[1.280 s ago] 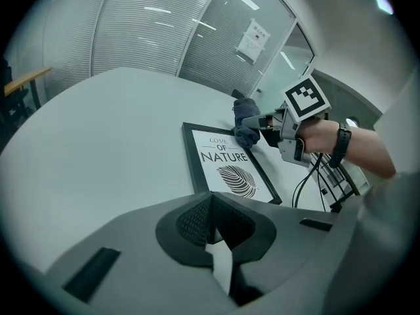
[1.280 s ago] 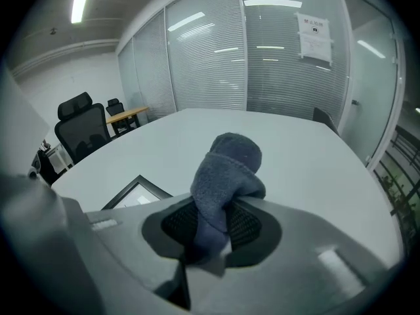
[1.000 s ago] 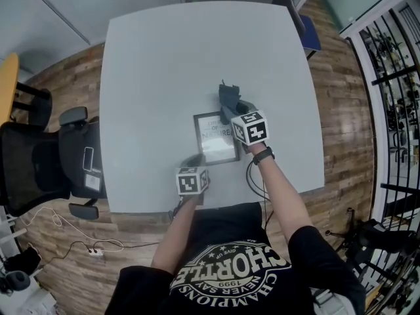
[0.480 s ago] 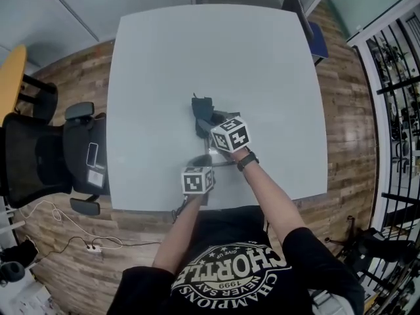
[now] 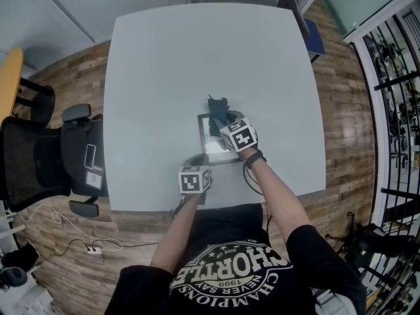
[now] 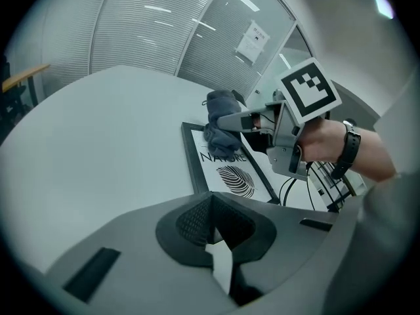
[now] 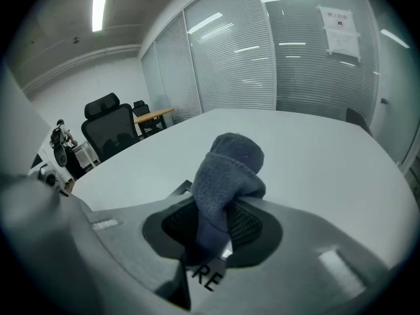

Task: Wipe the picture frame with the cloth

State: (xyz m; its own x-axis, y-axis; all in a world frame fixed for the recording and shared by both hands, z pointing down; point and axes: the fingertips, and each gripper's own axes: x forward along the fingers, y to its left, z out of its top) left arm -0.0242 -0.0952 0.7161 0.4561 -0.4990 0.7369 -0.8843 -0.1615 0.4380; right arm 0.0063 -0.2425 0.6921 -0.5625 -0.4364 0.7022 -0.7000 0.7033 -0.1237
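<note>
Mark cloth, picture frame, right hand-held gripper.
cloth [image 7: 235,155], right gripper view, bunched top.
picture frame [image 6: 189,157], left gripper view, left border.
right hand-held gripper [image 7: 211,231], right gripper view, between its jaws.

Office meeting room. Glass partitions with slatted blinds [image 7: 236,51], a black mesh office chair [image 5: 29,163], a large white table [image 5: 164,71]. Wood-plank floor [image 5: 341,110].

Table [image 5: 164,64] open beyond frame [image 5: 211,152]; office chair [image 5: 39,166] beside left edge.

The picture frame [image 6: 230,176] carries the printed word "NATURE", and the T-shirt [image 5: 230,268] reads "CHORTLE", "CHAMPIONS", "NEVER SAY", "GIVE UP" and "1999".
</note>
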